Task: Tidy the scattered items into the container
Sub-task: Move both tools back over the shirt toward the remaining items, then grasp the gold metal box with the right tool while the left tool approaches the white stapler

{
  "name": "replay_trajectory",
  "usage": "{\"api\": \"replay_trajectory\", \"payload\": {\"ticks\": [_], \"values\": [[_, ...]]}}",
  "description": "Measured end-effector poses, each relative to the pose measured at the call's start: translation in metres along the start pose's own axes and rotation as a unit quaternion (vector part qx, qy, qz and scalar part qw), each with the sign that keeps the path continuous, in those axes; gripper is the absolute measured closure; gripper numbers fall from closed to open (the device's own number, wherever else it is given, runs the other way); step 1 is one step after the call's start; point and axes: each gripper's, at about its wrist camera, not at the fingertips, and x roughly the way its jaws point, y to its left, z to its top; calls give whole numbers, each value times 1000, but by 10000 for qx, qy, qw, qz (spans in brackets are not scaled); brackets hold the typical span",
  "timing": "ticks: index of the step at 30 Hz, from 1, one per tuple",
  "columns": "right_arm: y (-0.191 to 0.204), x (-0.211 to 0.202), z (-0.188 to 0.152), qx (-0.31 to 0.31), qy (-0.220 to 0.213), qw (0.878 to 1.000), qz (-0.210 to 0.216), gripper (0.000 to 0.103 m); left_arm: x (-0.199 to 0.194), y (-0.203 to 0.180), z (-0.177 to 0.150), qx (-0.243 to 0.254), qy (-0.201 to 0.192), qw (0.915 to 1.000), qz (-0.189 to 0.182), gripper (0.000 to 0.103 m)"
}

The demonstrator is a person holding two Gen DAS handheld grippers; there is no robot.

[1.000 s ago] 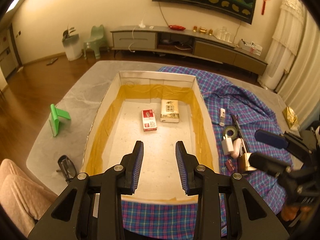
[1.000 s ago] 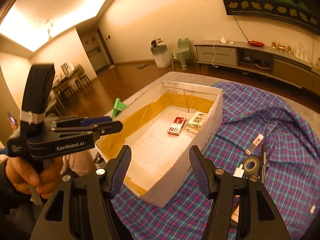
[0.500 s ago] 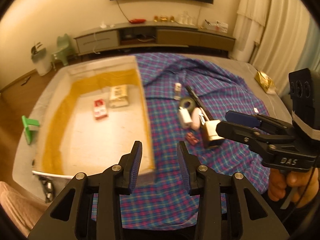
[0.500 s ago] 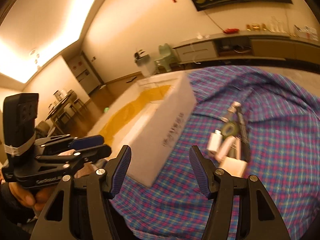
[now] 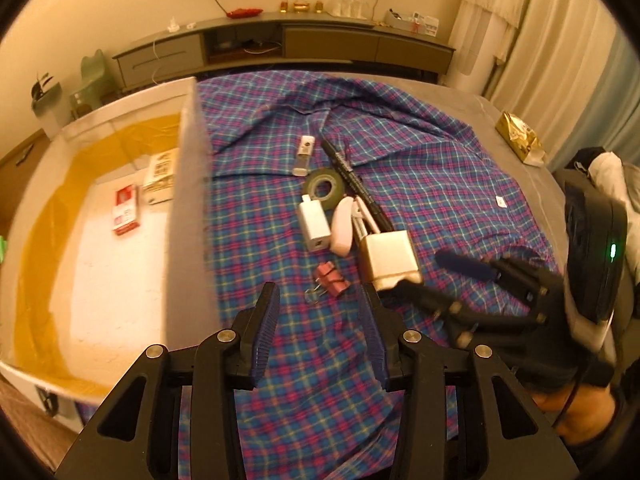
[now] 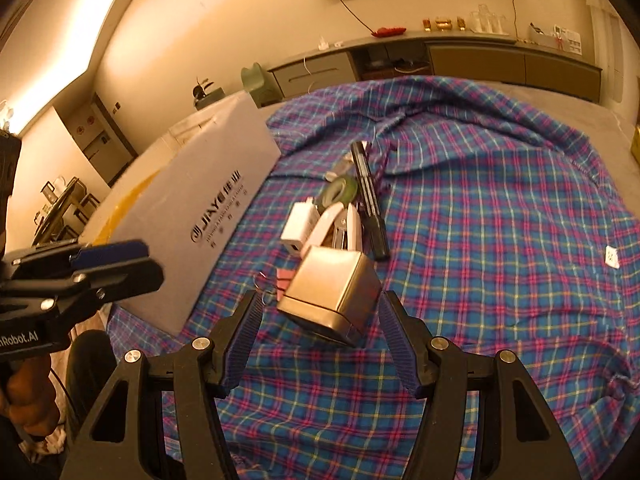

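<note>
The white box [image 5: 192,220] lined with yellow tape holds a red pack [image 5: 126,210] and a beige pack [image 5: 160,176]. On the plaid cloth [image 5: 420,168] to its right lie a gold metal box [image 5: 386,256], a pink binder clip [image 5: 332,278], a white charger [image 5: 316,224], a pink-white stapler-like item [image 5: 344,224], a green tape roll [image 5: 324,188], a black marker [image 5: 356,184] and a small white tube [image 5: 302,156]. My left gripper [image 5: 320,296] hangs over the clip, jaws opening and empty. My right gripper [image 6: 320,300] is open, with the gold box [image 6: 332,296] just ahead between its fingertips, untouched.
A gold snack bag [image 5: 520,142] lies on the bare table top at the far right, and a small white tag [image 5: 500,201] on the cloth. The box's tall side wall [image 6: 200,216] stands close on the left of the pile. A long TV cabinet [image 5: 280,44] lines the far wall.
Both grippers swung from over the box rightward and down to the pile on the cloth. The left jaws widened. The gold box now sits between the right fingertips.
</note>
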Motion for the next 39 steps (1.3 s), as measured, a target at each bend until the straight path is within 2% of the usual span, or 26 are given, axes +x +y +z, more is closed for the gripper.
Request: {"api": "replay_trajectory", "payload": {"ticks": [4,9,13,17,22,26,30,35,39], "values": [[4,20,-2,-11,33,9999,-167,37,16,-7,13,-14,-23,9999,-111,60],[3,37,-1,2,9,9994,-359,37,43,-12,28,-70,15,9997,-221,60],[-6,29,-1,94,50,9986,-512,47,69,-11,36,-145,196,9991,-339,60],[-19,17,-3,171,33,9970,-759,49,87,-14,38,-189,324,9980,-513,60],[-41,8,-2,513,61,9957,-764,49,106,-24,40,-191,469,9966,-651,59],[-51,7,0,695,57,9954,-659,49,115,-33,44,-96,395,9974,-589,58],[-52,7,0,724,61,9953,-634,49,135,-30,44,-296,599,9955,-673,57],[-58,8,-3,886,95,9945,-553,49,142,-27,48,-544,475,9948,-715,57],[-68,14,-6,1151,159,9923,-436,45,145,-18,53,-1003,505,9887,-994,57]]}}
